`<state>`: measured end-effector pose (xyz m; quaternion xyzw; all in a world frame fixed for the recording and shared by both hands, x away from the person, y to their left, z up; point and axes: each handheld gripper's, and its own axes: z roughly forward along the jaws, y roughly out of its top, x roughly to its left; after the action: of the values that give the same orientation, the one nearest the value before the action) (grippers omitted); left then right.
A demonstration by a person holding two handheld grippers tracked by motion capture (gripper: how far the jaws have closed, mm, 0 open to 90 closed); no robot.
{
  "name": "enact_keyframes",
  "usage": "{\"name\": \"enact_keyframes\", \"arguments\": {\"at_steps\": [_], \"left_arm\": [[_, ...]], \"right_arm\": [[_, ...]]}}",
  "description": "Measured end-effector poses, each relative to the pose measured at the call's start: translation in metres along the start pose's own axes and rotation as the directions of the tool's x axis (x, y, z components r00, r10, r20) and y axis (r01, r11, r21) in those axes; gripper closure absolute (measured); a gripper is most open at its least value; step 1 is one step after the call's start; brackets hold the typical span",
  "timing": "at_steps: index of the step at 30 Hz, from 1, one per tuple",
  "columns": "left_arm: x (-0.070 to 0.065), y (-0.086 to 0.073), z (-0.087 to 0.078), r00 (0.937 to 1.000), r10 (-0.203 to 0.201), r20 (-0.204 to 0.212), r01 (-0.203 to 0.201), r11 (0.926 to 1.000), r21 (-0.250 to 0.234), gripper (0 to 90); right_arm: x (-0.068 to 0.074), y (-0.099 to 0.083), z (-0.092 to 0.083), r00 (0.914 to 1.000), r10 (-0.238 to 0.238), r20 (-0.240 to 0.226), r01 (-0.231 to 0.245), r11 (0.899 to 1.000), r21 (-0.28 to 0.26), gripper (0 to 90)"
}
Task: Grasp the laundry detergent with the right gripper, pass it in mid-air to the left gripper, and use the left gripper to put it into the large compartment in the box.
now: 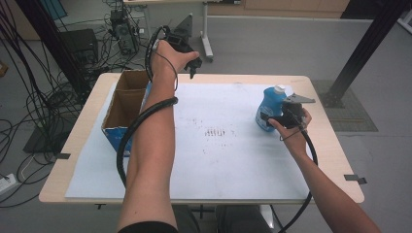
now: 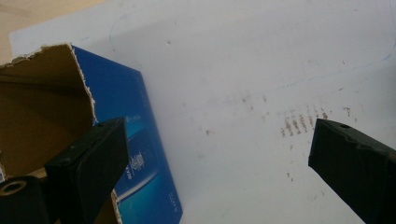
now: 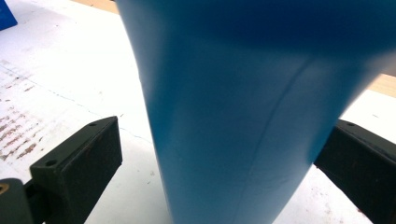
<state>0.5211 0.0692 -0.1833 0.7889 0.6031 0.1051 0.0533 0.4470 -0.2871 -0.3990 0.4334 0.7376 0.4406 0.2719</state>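
Between the black jaws of the right gripper stands the blue bottle; the jaws are spread to either side of its body with a gap on the left, so they bracket it without clamping it yet. In the high view the bottle stands upright on the white sheet near the table's right edge, white cap on. The left gripper hovers high over the far edge, its jaws wide apart and empty, next to the open cardboard box at the left. Judging by this, the grasp is only starting: closing, lifting and carrying the bottle, likely to the box, all remain.
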Motion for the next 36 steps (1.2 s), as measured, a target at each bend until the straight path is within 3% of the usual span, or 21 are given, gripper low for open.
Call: {"name": "enact_keyframes", "arguments": {"at_steps": [36], "left_arm": [[-0.0011,-0.0010,-0.0002,1.0000,0.006,-0.005,-0.006,1.0000,0.001,5.7]], "right_arm": [[0.0001,0.0005,-0.0008,1.0000,-0.004,0.001,0.004,1.000,-0.007,1.2]]}}
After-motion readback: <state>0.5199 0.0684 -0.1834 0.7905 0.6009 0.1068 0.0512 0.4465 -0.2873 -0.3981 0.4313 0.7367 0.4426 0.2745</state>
